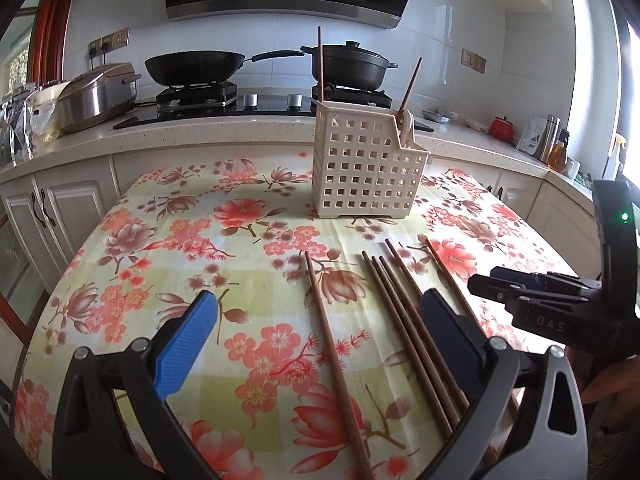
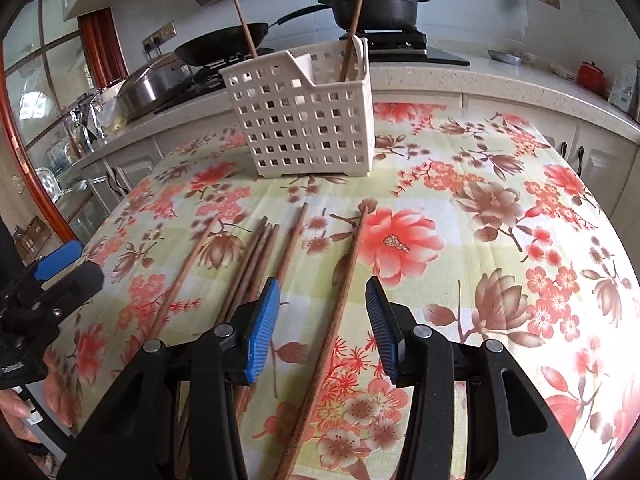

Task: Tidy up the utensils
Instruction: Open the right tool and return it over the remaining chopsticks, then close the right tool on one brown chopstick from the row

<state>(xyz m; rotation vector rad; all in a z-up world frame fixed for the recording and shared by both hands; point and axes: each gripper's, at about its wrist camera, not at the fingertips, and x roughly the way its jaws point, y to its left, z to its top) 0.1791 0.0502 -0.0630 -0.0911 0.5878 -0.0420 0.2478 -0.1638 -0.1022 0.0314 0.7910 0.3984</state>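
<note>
- The left gripper (image 1: 316,344) hangs low over the table (image 1: 120,280) with its blue pads spread wide, clasping nothing; one loose chopstick (image 1: 332,344) lies on the cloth between them, untouched.
- The right gripper (image 2: 322,328) has its jaws partly apart and free of any hold; a single chopstick (image 2: 332,320) lies on the cloth in the gap, clear of both pads.
- A bundle of chopsticks (image 2: 256,256) lies close together between those two singles, just left of the right gripper's left pad, with one more chopstick (image 2: 292,240) lying to the right of the bundle.
- The white slotted basket (image 1: 364,168) stands upright near the far edge of the table, well apart from the loose chopsticks, with bare cloth in between.
- Two chopsticks (image 1: 321,64) stand in the basket, one at its left end and one leaning at its right end beside a pale utensil I cannot identify.
- To the right of the chopsticks the cloth is open out to the table's right edge.
- Behind the table runs a counter (image 1: 200,128) with a frying pan (image 1: 196,66) and a lidded pot (image 1: 352,66) on the stove.
- The near ends of the loose chopsticks are hidden under the gripper bodies or cut off at the bottom of both views.
- Fingers (image 2: 56,396) show at the lower left of the right wrist view, partly cut off.
</note>
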